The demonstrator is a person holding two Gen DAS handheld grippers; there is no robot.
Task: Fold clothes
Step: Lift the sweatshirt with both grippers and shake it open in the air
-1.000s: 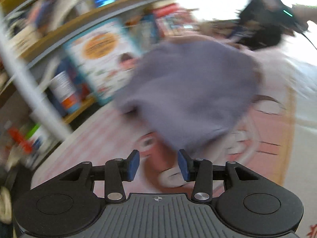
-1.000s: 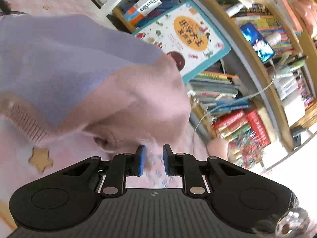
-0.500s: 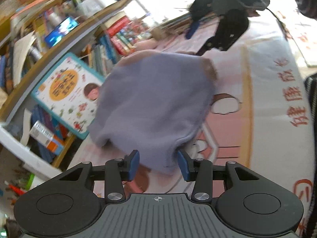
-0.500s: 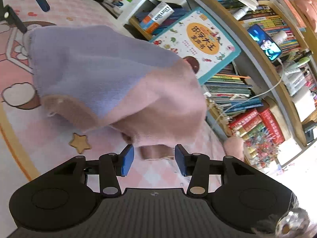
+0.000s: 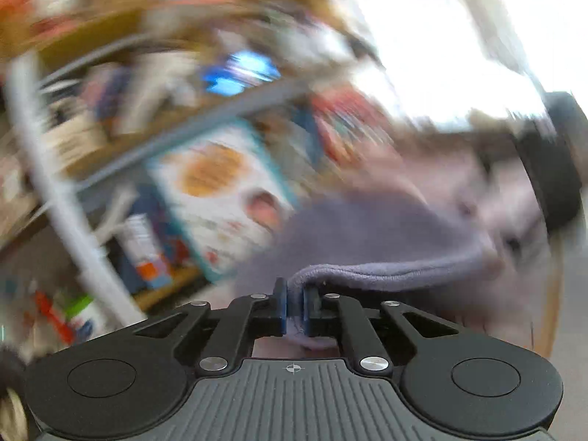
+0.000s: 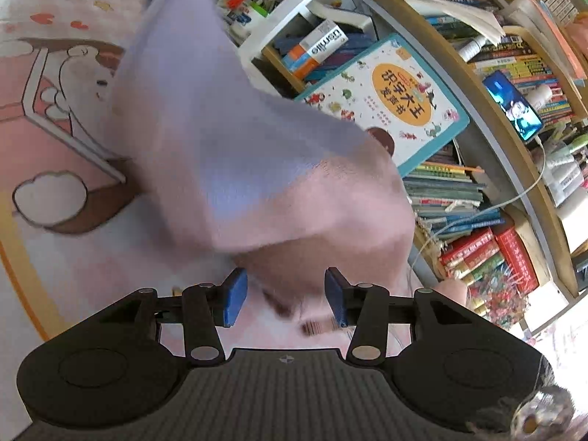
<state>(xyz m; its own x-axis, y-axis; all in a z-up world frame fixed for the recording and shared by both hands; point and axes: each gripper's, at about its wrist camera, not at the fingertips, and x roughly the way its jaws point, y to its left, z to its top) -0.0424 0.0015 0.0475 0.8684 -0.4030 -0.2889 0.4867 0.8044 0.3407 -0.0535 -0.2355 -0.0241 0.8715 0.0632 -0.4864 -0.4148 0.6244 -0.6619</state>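
A lilac and pink fleece garment (image 6: 235, 154) hangs lifted over the pink cartoon play mat (image 6: 55, 139). In the left wrist view my left gripper (image 5: 294, 307) is shut on the garment's lilac hem (image 5: 386, 275), which runs off to the right. That view is heavily blurred. In the right wrist view my right gripper (image 6: 284, 296) is open, its blue pads (image 6: 233, 296) wide apart. The garment's pink lower part (image 6: 330, 257) droops just in front of them, not gripped.
A wooden bookshelf (image 6: 477, 84) packed with books stands close behind the mat. A large children's picture book (image 6: 397, 103) leans against it, and a phone (image 6: 512, 106) with a lit screen rests on a shelf. A white cable (image 6: 488, 205) hangs down.
My left gripper went from open to shut on the lilac hem and lifted it. My right gripper let go of the pink edge and opened wide.
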